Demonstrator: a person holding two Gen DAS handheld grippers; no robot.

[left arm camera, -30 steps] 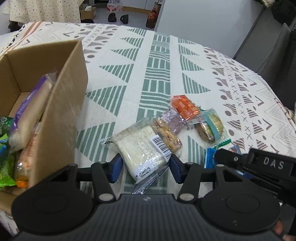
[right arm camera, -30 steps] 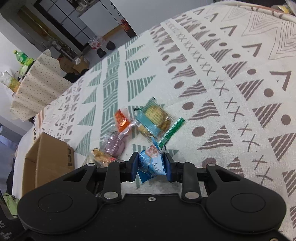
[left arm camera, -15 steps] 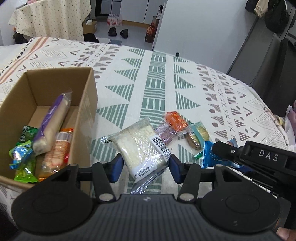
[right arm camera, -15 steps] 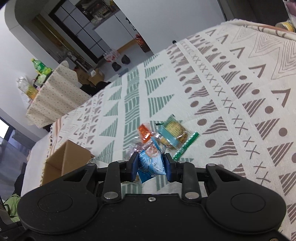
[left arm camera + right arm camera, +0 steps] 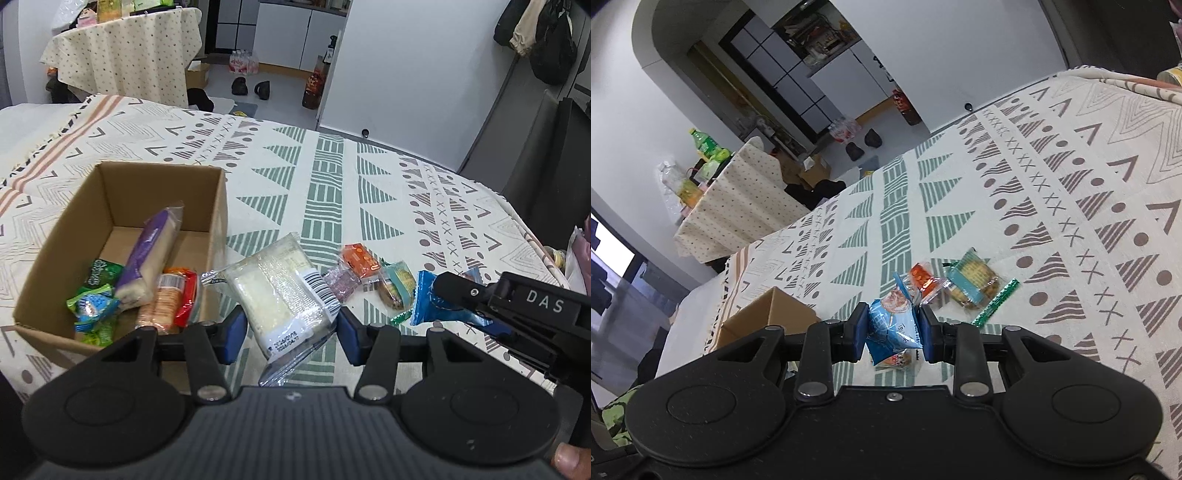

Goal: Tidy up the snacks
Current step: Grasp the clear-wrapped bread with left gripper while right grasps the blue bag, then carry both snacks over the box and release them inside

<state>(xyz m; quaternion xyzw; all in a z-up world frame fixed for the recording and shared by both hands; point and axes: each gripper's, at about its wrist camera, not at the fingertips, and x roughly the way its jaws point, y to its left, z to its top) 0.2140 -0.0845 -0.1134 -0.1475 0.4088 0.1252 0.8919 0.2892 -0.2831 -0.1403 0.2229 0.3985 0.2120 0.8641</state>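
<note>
Left wrist view: the cardboard box [image 5: 218, 206] sits at the left with snacks inside. Just right of it, the left gripper [image 5: 291, 332] clasps a clear white packet [image 5: 280, 291] above the patterned tablecloth [image 5: 325, 192]. Farther right, the right gripper [image 5: 893, 334] pinches a blue snack bag [image 5: 892, 326], raised off the cloth.

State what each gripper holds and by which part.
The left gripper grips the clear-wrapped white snack pack across its near, date-printed end. The right gripper pinches the blue snack packet by its sides.
</note>
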